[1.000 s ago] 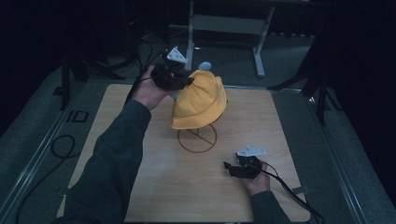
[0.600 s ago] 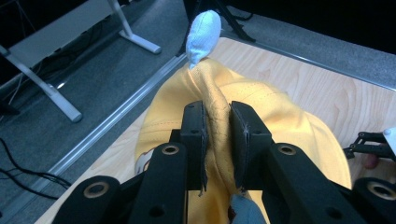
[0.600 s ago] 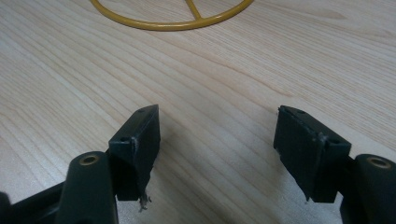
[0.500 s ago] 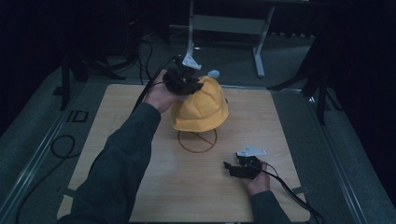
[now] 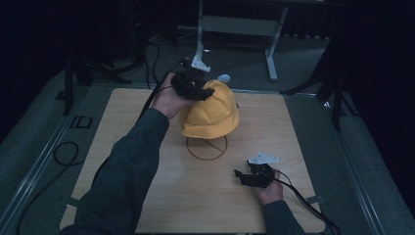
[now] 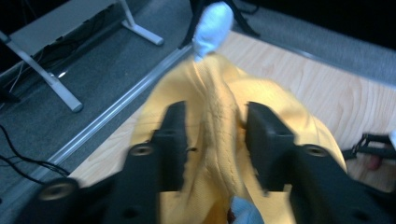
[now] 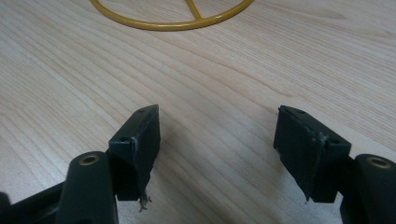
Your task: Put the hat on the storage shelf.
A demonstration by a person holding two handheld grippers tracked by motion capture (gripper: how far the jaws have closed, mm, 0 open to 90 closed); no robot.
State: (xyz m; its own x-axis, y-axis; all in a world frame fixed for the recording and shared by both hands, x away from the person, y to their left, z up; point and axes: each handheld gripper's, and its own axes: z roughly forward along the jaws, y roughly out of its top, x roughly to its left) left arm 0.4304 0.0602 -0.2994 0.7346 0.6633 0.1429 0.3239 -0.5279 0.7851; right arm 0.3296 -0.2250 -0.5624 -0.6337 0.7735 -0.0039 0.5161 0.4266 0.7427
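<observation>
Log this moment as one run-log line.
left gripper: shut on yellow hat, lifted above ring stand | right gripper: open, idle on table

We count one yellow knitted hat [image 5: 210, 115] with one white pompom [image 5: 224, 78] at 12 o'clock, one yellow ring stand [image 5: 207, 148] at table centre, and two tongs — the left tongs [image 5: 195, 88] at 11, the right tongs [image 5: 240, 176] at 5.

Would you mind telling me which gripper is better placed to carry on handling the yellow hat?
Left. The left gripper is pinching a fold of the yellow hat between its jaws at the crown. The right gripper lies open low over the bare table, well apart from the hat.
</observation>
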